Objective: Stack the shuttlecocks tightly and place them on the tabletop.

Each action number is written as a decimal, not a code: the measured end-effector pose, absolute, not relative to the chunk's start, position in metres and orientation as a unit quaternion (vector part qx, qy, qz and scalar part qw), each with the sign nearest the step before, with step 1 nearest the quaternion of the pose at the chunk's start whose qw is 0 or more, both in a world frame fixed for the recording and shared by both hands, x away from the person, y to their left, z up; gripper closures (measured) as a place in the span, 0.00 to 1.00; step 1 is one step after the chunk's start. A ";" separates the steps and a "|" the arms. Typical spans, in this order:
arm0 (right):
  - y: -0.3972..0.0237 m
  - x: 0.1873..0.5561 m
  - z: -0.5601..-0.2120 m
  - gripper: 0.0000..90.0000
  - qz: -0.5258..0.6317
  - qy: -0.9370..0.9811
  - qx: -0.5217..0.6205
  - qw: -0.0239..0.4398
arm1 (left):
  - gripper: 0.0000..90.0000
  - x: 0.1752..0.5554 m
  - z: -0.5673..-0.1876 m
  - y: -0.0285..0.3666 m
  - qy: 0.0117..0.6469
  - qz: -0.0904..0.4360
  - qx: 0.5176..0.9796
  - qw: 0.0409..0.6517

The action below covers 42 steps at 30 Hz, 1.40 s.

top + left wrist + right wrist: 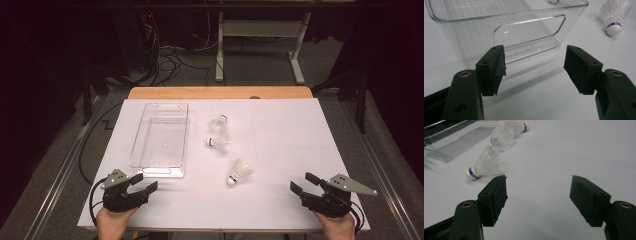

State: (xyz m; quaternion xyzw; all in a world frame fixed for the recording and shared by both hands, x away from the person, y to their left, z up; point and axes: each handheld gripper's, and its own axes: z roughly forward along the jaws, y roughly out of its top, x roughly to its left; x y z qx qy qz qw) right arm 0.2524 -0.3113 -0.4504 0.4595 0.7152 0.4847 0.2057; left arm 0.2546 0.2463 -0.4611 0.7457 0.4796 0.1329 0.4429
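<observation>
Three white shuttlecocks lie on the white table: the nearest [239, 171] [485, 166] [614, 15], a middle one [220, 143] [501, 138] and a far one [219, 123] [517, 126]. A clear plastic bin [161, 139] [506, 27] stands empty to their left. My left gripper [144, 184] [534, 66] rests open at the front left, just short of the bin's near end. My right gripper [303, 184] [537, 195] sits open at the front right, aimed toward the nearest shuttlecock, with nothing between its jaws.
The white sheet [295, 145] covers a wooden table whose far edge [220, 93] shows. Beyond it are a desk frame [260, 35] and cables [165, 60] on the floor. Metal rails [60, 170] run along both sides.
</observation>
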 end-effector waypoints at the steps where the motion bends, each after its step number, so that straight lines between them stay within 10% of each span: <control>1: -0.310 0.253 -0.449 0.35 0.487 0.715 0.458 0.206 | 0.38 0.255 -0.461 0.246 0.479 0.133 0.746 0.443; 42: -0.247 0.299 -0.439 0.50 0.453 0.775 0.423 0.125 | 0.37 0.252 -0.459 0.248 0.472 0.138 0.748 0.446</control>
